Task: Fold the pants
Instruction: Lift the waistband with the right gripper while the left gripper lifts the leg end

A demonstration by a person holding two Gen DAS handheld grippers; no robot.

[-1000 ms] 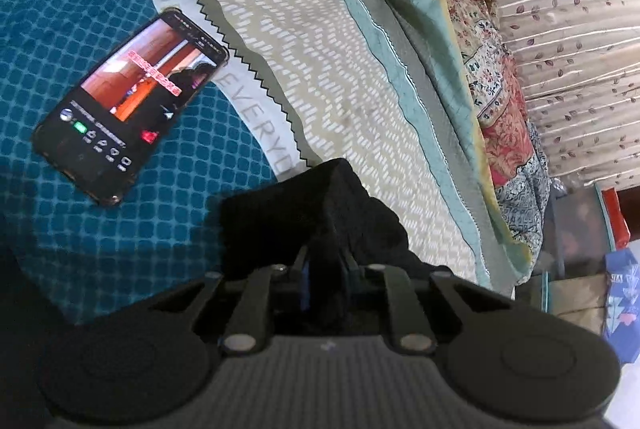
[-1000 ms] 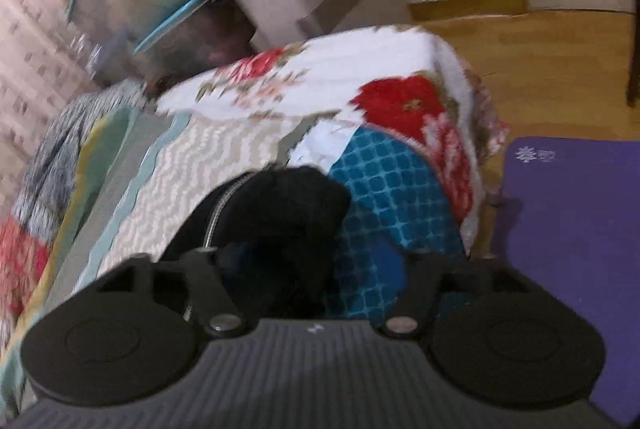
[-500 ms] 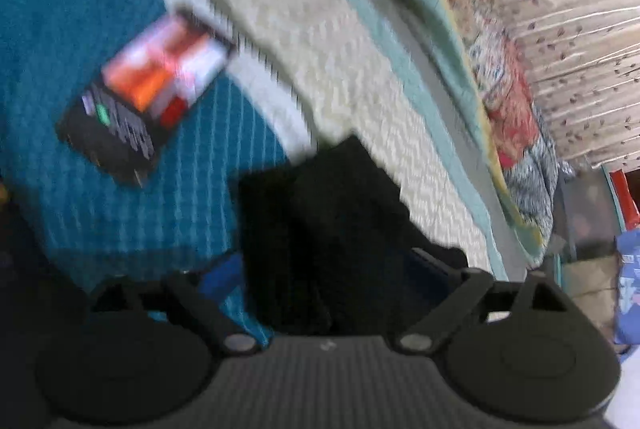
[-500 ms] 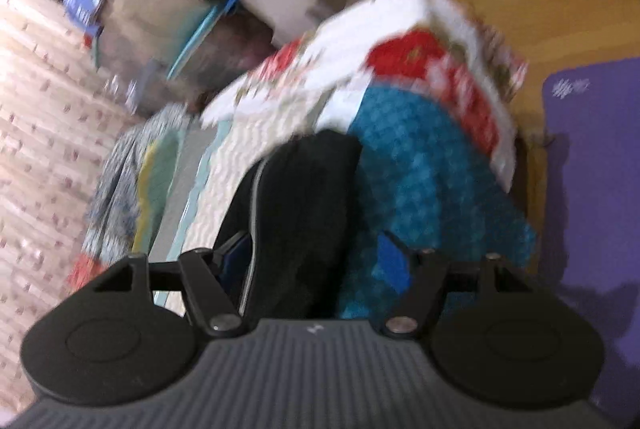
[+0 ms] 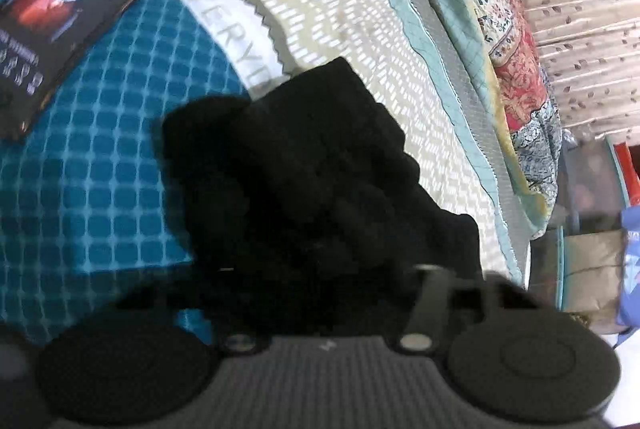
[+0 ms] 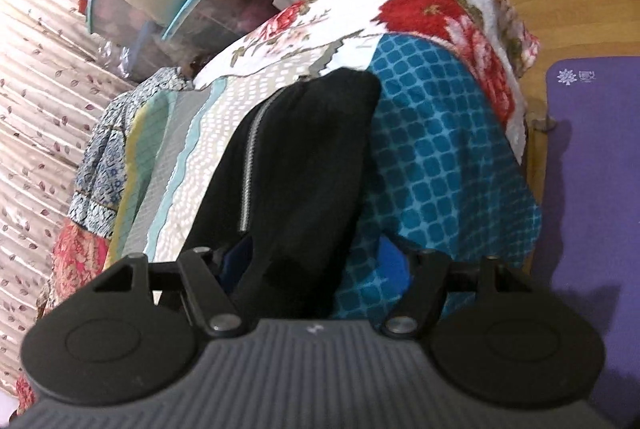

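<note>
A: Where are the pants (image 5: 316, 169) found against the left gripper (image 5: 320, 281)?

B: A black bundle is seen spreading from the gripper's middle up toward 12 o'clock. The jaws are closing, and dark cloth lies between them, but the fingertips are lost in black fabric and blur, so whether the cloth is pinched cannot be told.

A: And the right gripper (image 6: 316, 261)?

B: Its jaws are held wide apart. The pants (image 6: 304, 165) run between the blue fingers (image 6: 394, 259) from the middle toward 12 o'clock. The fabric sits against the finger at 9 o'clock, while a gap of bedding is left before the finger at 3 o'clock. No clamping is shown.

A: What is the garment resting on?

B: A bed is covered by a teal checked blanket (image 5: 100, 133) and a cream patterned sheet (image 5: 332, 13); the pants are laid across the seam between them. In the left wrist view a phone (image 5: 80, 13) with a lit screen is seen at 10 o'clock on the teal blanket. A floral blanket (image 6: 424, 9) is draped at the bed's end, at 1 o'clock in the right wrist view. A purple mat (image 6: 592, 189) on a wooden floor is seen at 3 o'clock, and piled bags and clothes at 11 o'clock.

A: How do the pants look?

B: Black and folded into a thick, narrow stack. A silvery stripe (image 6: 250, 165) is seen running lengthwise along one side.
</note>
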